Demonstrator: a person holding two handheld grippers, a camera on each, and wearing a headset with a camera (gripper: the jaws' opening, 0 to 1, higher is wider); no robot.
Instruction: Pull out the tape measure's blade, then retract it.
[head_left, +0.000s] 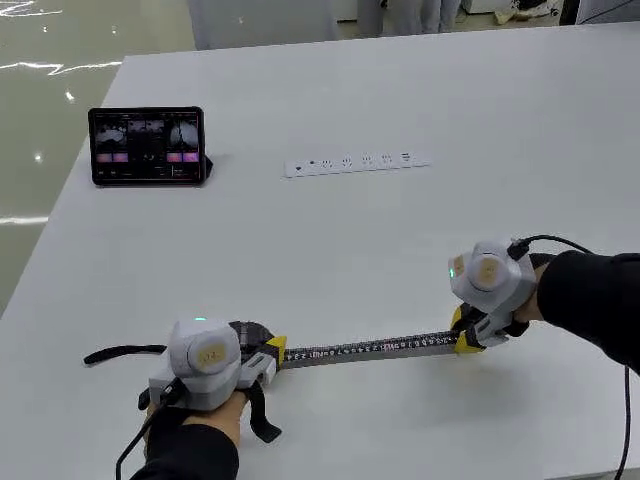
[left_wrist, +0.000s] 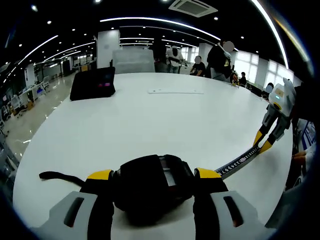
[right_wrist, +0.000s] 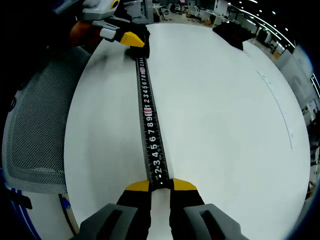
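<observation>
The black tape measure case (left_wrist: 152, 185) sits on the white table, and my left gripper (left_wrist: 154, 175) is shut on it; in the head view the case (head_left: 253, 340) is at the front left with its wrist strap (head_left: 120, 353) trailing left. The dark blade (head_left: 370, 349) with white numbers runs rightward across the table to my right gripper (head_left: 465, 343). In the right gripper view the blade (right_wrist: 147, 120) stretches away from my right gripper (right_wrist: 160, 186), which is shut on the blade's end. The left gripper (right_wrist: 131, 37) shows at the blade's far end.
A tablet (head_left: 147, 146) stands propped at the back left of the table (head_left: 330, 240). A white power strip (head_left: 356, 163) lies flat at the back centre. Several people stand beyond the far edge in the left gripper view. A mesh chair (right_wrist: 35, 135) is beside the table.
</observation>
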